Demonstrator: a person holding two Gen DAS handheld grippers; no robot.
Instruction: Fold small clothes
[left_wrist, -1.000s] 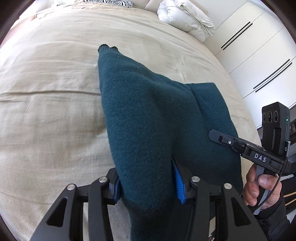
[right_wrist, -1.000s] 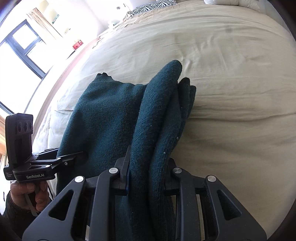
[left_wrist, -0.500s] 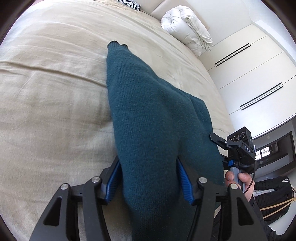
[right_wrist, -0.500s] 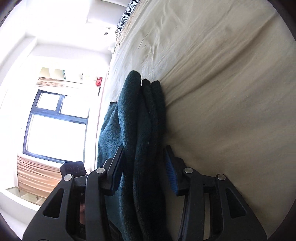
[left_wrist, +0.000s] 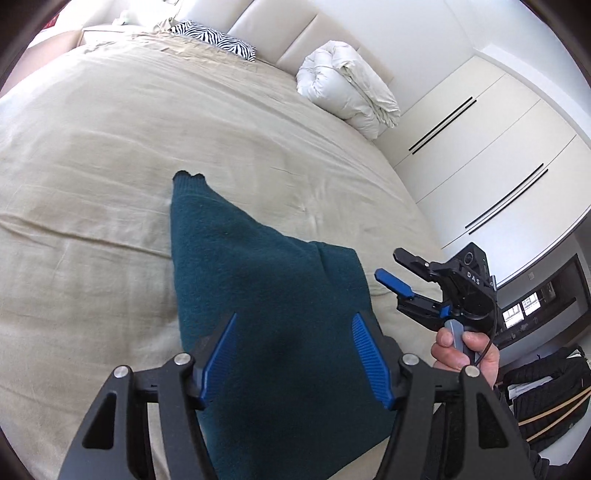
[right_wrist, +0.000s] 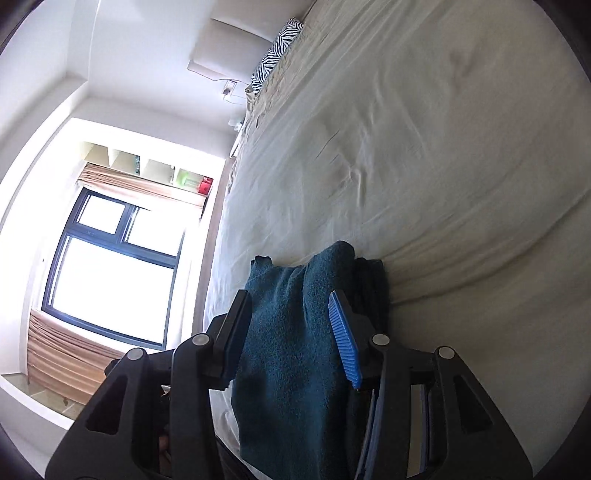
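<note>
A dark green sweater (left_wrist: 266, 295) lies folded on the big beige bed (left_wrist: 110, 155). The left tongs (left_wrist: 291, 354) are opening above it, letting go. The right tongs (right_wrist: 291, 332) are opening too, the sweater loose between them.

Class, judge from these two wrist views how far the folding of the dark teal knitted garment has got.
Done: the dark teal knitted garment lies in folded layers on the beige bed sheet. In hand: the left tongs and the right tongs are both opening, pads clear of the knit. Left: drawing the tongs away; whether another fold is needed, I cannot tell.
</note>
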